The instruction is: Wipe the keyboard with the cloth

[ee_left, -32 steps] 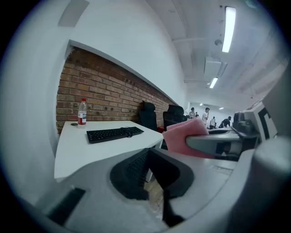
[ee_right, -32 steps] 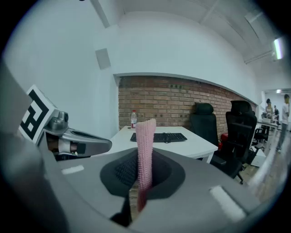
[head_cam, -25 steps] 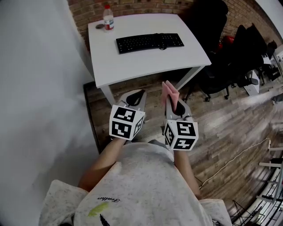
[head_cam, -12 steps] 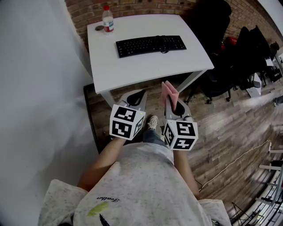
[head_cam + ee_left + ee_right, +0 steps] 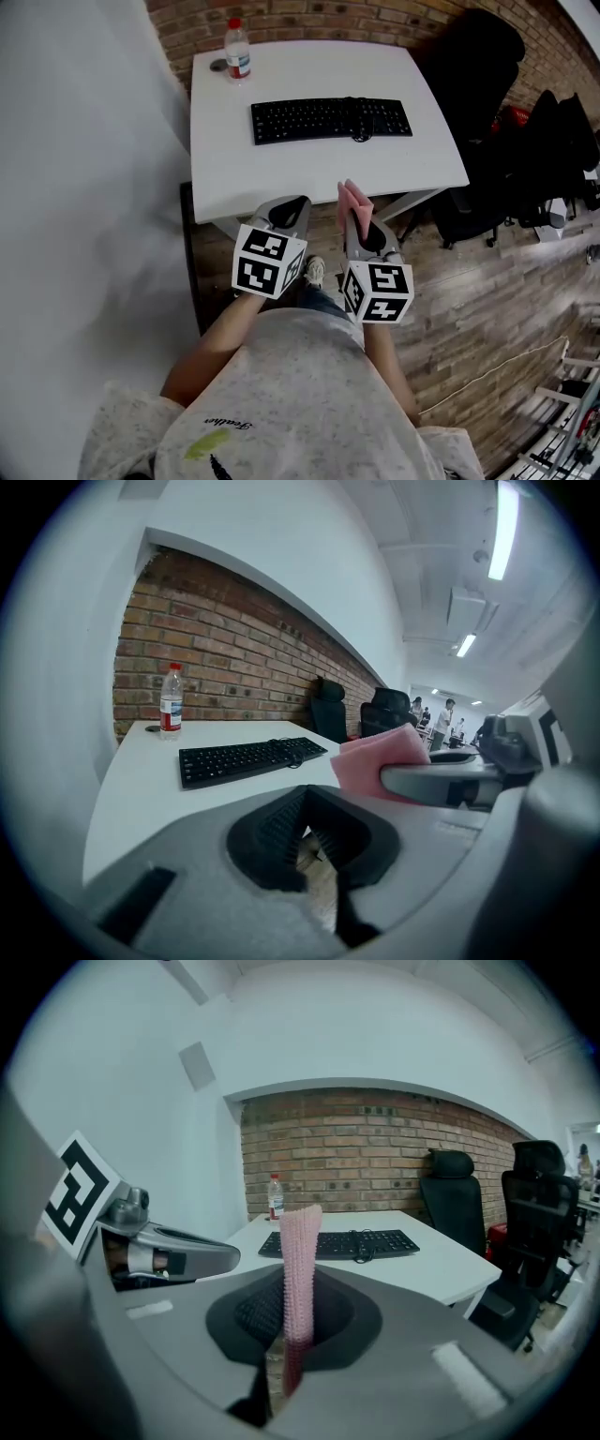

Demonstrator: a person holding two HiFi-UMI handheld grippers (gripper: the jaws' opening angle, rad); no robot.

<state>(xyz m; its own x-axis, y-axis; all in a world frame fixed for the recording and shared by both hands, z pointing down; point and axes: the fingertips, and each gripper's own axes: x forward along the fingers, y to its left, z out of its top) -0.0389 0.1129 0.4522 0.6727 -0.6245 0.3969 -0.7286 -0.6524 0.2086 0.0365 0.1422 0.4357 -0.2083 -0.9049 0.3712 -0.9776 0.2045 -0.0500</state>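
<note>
Nearest, the right gripper (image 5: 292,1330) has its jaws clamped on the lower end of the pink cloth (image 5: 300,1260). The cloth stands upright out of the jaws as a narrow folded strip with its free end well past the tips, probably so that end can be laid flat on the keys. Just to its left, the left gripper (image 5: 306,829) has its jaws drawn together on nothing; it looks to be kept free, perhaps to steady the board later. Both are held level and side by side, short of the white desk (image 5: 281,169), whose near edge lies just ahead of their tips. Farther ahead, mid-desk and slightly right of the cloth's line, the black keyboard (image 5: 330,119) lies crosswise, untouched. Beyond it, ahead-left, a water bottle (image 5: 237,49) stands by the brick wall, well clear of any wiping path.
</note>
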